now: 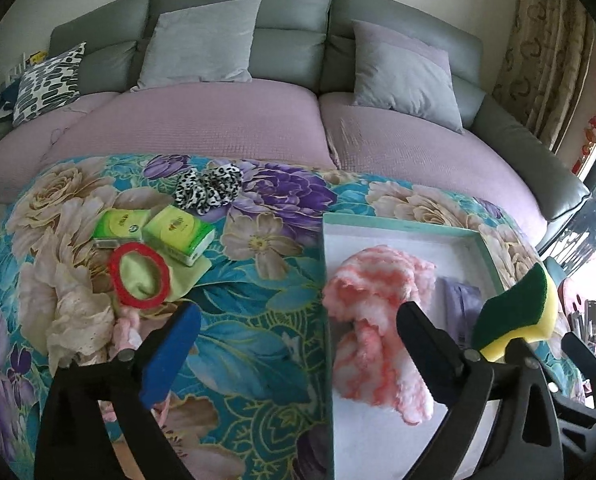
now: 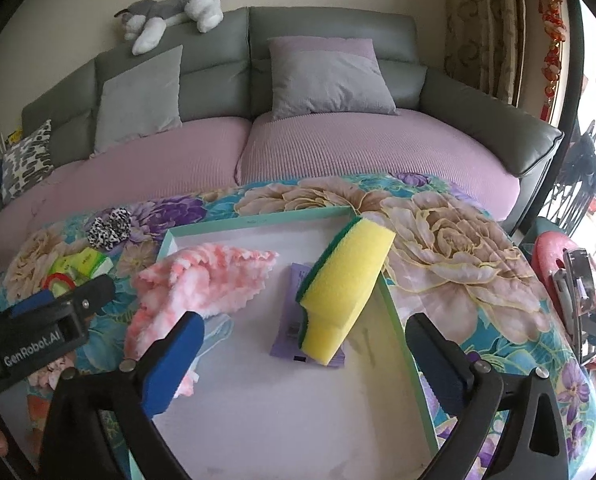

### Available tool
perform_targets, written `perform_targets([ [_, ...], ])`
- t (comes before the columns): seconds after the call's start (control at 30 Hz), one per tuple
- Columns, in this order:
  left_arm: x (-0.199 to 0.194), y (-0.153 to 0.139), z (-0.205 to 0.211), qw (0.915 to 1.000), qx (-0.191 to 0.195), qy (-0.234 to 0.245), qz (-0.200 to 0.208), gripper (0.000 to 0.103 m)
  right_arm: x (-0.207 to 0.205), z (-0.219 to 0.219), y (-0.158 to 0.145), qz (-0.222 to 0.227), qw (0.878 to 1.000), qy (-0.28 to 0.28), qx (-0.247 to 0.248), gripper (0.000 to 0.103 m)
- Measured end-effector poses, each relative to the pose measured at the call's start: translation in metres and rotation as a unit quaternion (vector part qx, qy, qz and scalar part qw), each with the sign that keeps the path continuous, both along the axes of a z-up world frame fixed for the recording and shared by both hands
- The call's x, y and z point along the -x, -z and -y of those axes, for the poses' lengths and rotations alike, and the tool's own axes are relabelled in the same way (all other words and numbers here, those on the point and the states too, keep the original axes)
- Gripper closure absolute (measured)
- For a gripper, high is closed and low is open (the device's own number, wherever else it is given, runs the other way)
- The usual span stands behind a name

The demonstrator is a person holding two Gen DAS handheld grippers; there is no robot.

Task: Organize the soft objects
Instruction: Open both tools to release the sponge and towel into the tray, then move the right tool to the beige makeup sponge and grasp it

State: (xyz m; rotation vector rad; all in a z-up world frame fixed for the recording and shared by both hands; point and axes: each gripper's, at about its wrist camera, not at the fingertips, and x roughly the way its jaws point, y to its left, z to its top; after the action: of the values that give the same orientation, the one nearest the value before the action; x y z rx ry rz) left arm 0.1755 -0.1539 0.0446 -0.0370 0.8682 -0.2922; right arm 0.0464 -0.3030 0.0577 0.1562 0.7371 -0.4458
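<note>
A white tray with a teal rim (image 2: 258, 222) lies on the floral tablecloth. A fluffy pink-and-white cloth (image 2: 206, 280) lies crumpled in its left part. A yellow sponge with a green scrub side (image 2: 345, 288) leans against the tray's right rim, its lower end on a purple packet (image 2: 286, 336). My right gripper (image 2: 303, 328) stands open over the tray, just short of the sponge and not touching it. My left gripper (image 1: 298, 320) is open too, straddling the tray's left rim (image 1: 325, 280), with the pink cloth (image 1: 377, 320) by its right finger.
Left of the tray lie a leopard-print scrunchie (image 1: 210, 190), two green tissue packs (image 1: 178, 232), a red ring (image 1: 140, 274) on a pale green cloth, and a cream lace cloth (image 1: 82, 320). A grey sofa (image 2: 329, 28) with cushions stands behind. A pink round object (image 2: 549, 256) sits at the right.
</note>
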Motion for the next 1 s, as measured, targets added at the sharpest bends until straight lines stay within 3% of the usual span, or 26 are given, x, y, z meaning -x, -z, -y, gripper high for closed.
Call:
perform_targets([
  [0.27, 0.011, -0.012, -0.023, 0.9994, 0.012, -0.023, 0.021, 0.0, 0.004, -0.013, -0.015, 0.019, 1.0, -0.015, 0.005, 0.001],
  [0.47, 0.023, -0.03, -0.057, 0.9961, 0.007, -0.066, 0.059, 0.0, 0.006, -0.033, -0.03, 0.04, 0.999, -0.034, 0.01, 0.001],
  [0.7, 0.028, -0.043, -0.105, 0.9896, -0.01, -0.126, 0.07, 0.0, 0.0, -0.071, -0.039, 0.057, 0.995, -0.086, 0.011, 0.001],
  [1.0, 0.031, -0.032, -0.177, 0.9789, -0.012, -0.199, 0.045, 0.0, -0.027, -0.119, -0.018, 0.035, 0.987, -0.159, -0.011, 0.001],
])
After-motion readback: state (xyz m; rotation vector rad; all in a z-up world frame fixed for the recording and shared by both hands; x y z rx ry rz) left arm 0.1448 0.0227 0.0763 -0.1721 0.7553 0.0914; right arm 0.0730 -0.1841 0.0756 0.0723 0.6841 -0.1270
